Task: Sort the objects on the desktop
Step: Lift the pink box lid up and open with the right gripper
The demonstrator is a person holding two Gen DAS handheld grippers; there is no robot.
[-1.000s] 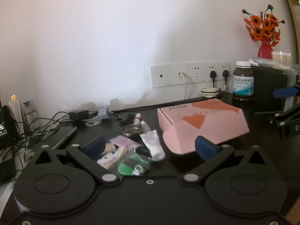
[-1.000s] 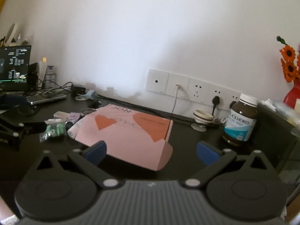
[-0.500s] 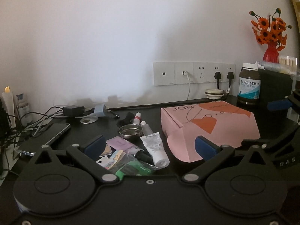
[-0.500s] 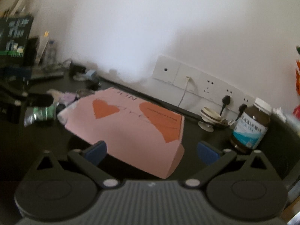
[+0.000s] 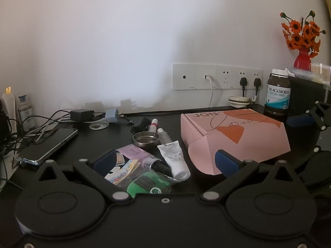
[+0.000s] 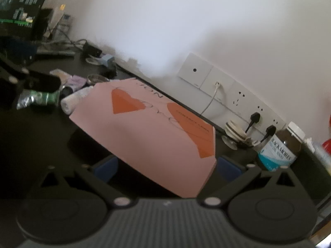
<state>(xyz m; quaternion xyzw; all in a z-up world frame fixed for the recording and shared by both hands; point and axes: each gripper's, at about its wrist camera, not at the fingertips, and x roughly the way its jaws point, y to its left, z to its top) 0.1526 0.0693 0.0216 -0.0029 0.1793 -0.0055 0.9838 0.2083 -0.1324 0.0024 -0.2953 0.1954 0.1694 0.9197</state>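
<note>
Pink box (image 6: 157,132) lies mid-bench, its near corner between the wide-open, empty jaws of the right gripper (image 6: 165,165). Advance squarely and grip the edge firmly; left gripper (image 5: 163,161), jaws equally open and empty, hovers over the small clutter (image 5: 149,171)

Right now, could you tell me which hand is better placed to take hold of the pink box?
The right. Its tongs are open with the pink box directly between them. The left tongs, also open, face the small clutter, with the box off to one side.
</note>
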